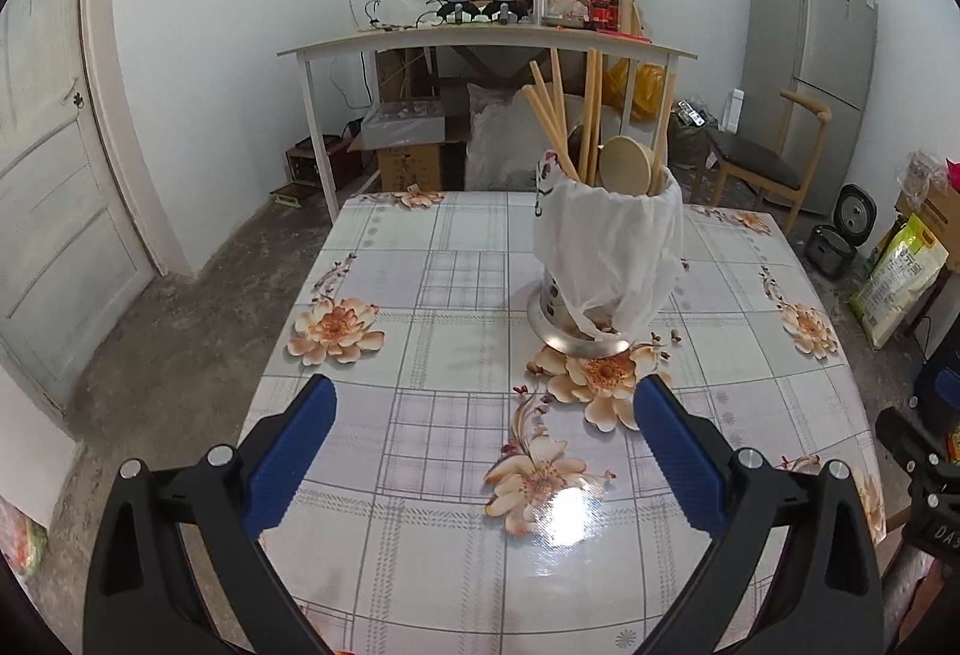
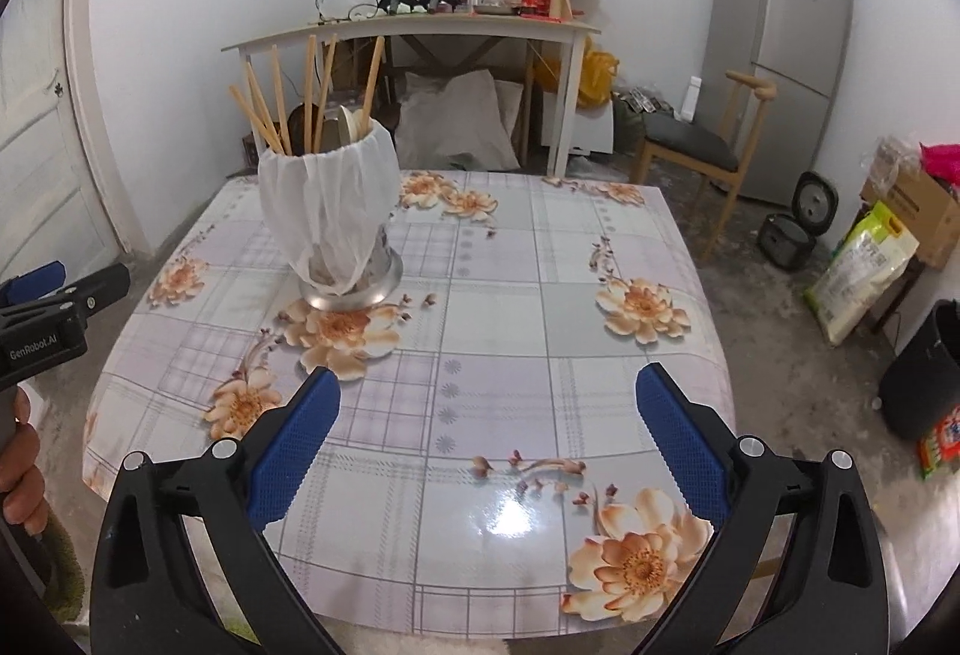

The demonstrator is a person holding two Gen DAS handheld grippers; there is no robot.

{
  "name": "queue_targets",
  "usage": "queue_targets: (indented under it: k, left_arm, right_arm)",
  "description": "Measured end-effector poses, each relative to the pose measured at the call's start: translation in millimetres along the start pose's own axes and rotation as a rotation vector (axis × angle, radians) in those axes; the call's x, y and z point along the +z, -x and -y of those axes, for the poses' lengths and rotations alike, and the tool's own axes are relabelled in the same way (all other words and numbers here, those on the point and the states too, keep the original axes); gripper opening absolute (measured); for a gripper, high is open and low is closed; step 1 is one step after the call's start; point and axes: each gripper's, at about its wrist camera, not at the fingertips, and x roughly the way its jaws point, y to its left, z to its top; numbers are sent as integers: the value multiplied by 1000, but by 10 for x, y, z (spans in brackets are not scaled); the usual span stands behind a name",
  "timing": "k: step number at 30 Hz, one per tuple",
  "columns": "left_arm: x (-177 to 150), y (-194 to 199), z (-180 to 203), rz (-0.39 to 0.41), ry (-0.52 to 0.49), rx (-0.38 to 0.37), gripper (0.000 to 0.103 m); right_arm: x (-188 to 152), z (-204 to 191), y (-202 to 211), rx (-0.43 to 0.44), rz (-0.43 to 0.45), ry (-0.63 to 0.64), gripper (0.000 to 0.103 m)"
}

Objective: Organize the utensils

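The utensil holder stands upright on the floral tablecloth, a white plastic bag draped round it down to its metal base, and the chopsticks and a wooden spoon rise from its mouth. No loose utensil shows anywhere on the table. Both tools are released: the left gripper hangs with its jaws spread wide over bare cloth on the near side of the holder, and the right gripper likewise — nothing lies between either pair of fingers. The gathering step looks finished, or nearly so. What remains, by my reading, is the bag — stripping it off would call for one gripper to steady the base while the other pinches the thin film.
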Motion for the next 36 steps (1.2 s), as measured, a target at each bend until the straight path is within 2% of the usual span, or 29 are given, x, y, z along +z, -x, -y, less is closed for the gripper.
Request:
queue_targets:
  k: [22,36]
  left_arm:
    - [25,-290,109,-77,-15,17,97]
    - [36,-262,40,-63,-12,34,97]
  right_arm:
    - [5,189,-197,6,-48,-54,95]
    - [21,243,-250,-3,-63,-66,95]
